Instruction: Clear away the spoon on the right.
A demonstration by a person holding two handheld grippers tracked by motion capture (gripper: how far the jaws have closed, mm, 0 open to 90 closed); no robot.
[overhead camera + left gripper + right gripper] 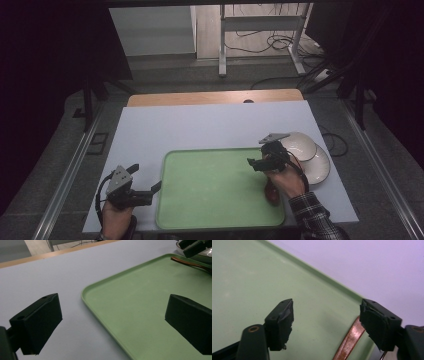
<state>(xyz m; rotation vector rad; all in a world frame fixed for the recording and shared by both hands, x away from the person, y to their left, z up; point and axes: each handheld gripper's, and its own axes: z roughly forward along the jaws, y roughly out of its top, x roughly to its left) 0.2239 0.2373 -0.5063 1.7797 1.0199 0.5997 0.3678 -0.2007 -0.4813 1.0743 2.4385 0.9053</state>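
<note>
High view, table: white top, carrying a green tray, two white plates and both grippers.
Tray: lies near the table's front edge, centred; its surface is bare apart from a brown utensil at its right edge.
Plates: two, overlapping, on the table just beside the tray's right far corner; the rear one rests partly on the front one. Risk: the right hand works close by, and a careless lift or swing could knock the upper plate off the lower.
Right gripper: over the tray's right edge, jaws released and wide apart, nothing between them. In the right gripper view the jaws straddle the area just above the utensil.
Left gripper: at the tray's left edge, jaws spread, holding nothing; in the left gripper view one jaw hangs over the table, the other over the tray.
Brown utensil: thin, glossy handle lying along the tray's right edge, partly under the right hand. Risk: it is slim and slick, so a closing grip may slip off it or skid it against the rim; a pinch taken too low could catch the rim and tip the tray.
</note>
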